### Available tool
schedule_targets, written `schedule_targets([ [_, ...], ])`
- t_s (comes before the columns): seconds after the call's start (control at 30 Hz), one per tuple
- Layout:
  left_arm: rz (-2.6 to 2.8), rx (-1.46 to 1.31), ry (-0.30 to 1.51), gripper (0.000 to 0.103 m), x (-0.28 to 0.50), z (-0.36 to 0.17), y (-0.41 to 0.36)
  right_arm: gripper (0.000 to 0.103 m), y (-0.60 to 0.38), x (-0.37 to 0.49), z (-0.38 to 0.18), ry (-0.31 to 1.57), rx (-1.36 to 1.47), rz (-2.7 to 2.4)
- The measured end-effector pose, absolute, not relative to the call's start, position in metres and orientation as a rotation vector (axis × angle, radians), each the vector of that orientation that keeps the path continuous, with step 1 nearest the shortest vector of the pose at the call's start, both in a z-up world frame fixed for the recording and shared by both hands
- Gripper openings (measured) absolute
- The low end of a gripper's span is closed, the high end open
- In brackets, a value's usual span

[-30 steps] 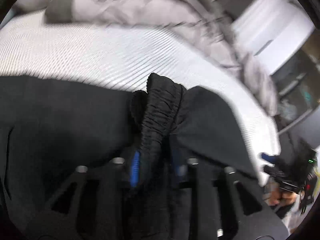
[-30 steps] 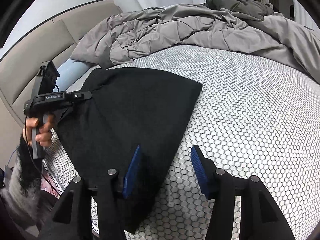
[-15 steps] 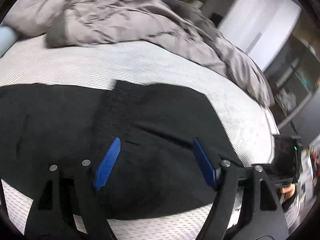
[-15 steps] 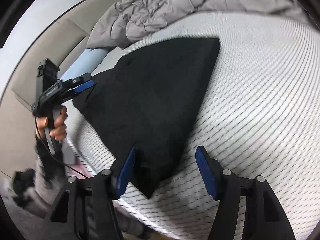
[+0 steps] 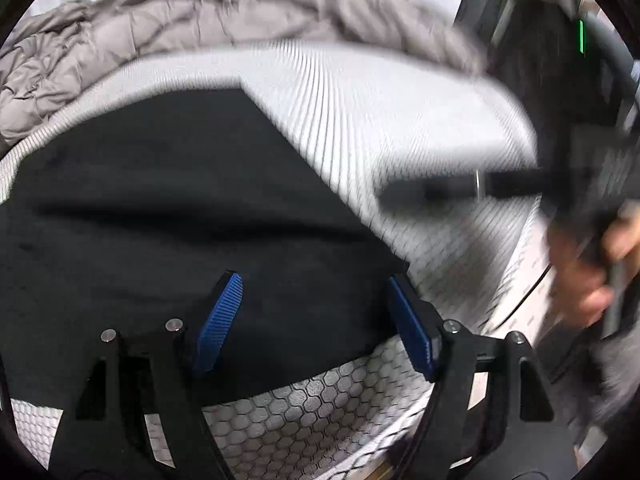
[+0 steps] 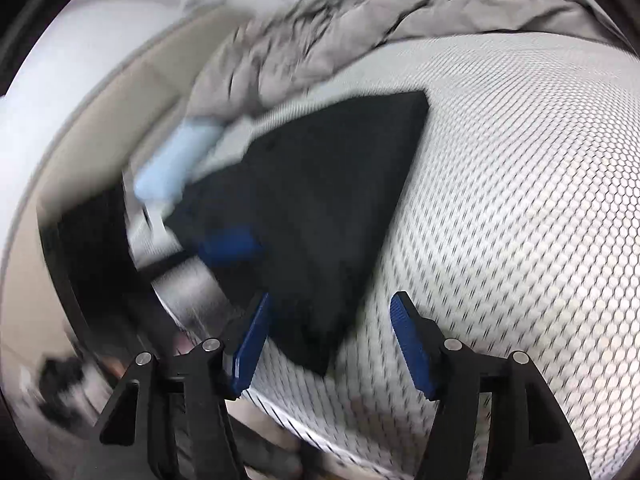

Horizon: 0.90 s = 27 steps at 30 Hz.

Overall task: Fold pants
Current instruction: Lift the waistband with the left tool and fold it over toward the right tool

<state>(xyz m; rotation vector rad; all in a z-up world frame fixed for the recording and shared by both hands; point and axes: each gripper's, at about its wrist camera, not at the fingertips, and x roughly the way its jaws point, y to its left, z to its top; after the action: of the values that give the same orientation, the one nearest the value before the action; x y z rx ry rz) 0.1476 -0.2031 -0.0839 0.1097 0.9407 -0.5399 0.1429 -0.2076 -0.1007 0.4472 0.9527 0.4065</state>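
My left gripper has let go of the waistband and hangs wide and empty over the folded pants, while my right gripper is opening over their near corner, gripping nothing, so I judge the fold nearly done.

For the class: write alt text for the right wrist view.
Folded black pants lie flat on a white honeycomb-patterned mattress, their near corner between the opening, empty blue pads of the right gripper. A rumpled grey duvet lies behind.

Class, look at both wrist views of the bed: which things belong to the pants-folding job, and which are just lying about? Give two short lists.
Part of the job:
black pants, lying flat
left gripper, open, nothing held
right gripper, jaws opening, a corner of the pants showing between them, not gripped

Just lying about:
grey duvet, bunched up
honeycomb mattress cover
light blue pillow
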Motion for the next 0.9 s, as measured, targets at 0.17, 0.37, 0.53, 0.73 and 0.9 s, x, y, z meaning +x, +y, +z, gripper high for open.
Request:
schedule_targets([
  [0.17, -0.546, 0.154, 0.925, 0.073, 0.137, -0.092, -0.212, 0.040, -0.198, 0.189, -0.133, 1.001, 0.497, 0.364],
  [0.37, -0.580, 0.154, 0.906, 0.072, 0.127, -0.098, -0.204, 0.016, -0.204, 0.264, -0.149, 1.031, 0.506, 0.315],
  [0.53, -0.589, 0.161, 0.908, 0.072, 0.122, -0.098, -0.195, 0.016, -0.226, 0.318, -0.147, 1.013, 0.531, 0.280],
  [0.73, -0.592, 0.179, 0.905, 0.073, 0.116, -0.096, -0.193, 0.020, -0.251, 0.367, -0.143, 0.962, 0.558, 0.251],
  [0.9, -0.628, 0.153, 0.877, 0.075, 0.111, -0.082, -0.186, 0.051, -0.271, 0.342, -0.095, 0.855, 0.567, 0.195],
])
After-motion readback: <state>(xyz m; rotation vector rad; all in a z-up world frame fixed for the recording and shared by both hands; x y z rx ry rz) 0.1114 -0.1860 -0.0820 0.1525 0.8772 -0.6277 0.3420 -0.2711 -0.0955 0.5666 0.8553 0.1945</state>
